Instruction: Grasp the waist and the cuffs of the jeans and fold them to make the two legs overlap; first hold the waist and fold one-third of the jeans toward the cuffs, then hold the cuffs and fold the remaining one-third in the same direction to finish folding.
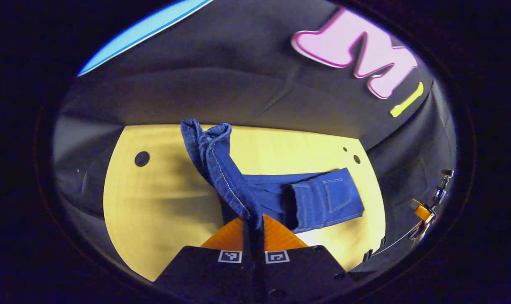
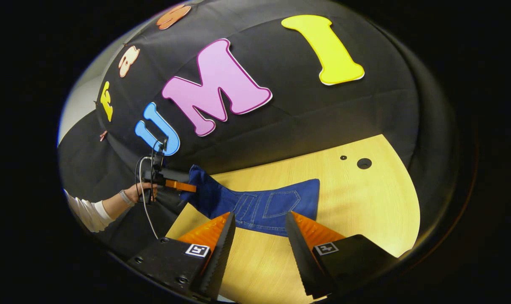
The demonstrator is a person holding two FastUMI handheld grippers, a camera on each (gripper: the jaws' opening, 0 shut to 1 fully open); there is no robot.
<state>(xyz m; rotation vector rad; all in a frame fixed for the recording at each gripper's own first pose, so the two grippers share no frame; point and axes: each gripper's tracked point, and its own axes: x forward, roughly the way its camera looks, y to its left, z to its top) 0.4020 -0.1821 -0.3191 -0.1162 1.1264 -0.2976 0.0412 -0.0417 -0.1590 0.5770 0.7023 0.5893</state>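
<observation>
Legs overlapped, waist third looks folded; L gripper pinching jeans cuffs, lifted; R gripper spread, empty; cuff fold left

The jeans lie on the table, their pocketed waist end flat on it. In the left gripper view, the leg end rises off the table toward the left gripper, pinched between its fingers, with the waist end to the right. In the right gripper view, the right gripper hangs before the jeans, jaws apart; the left gripper is at the jeans' left end, off the table's edge.
</observation>
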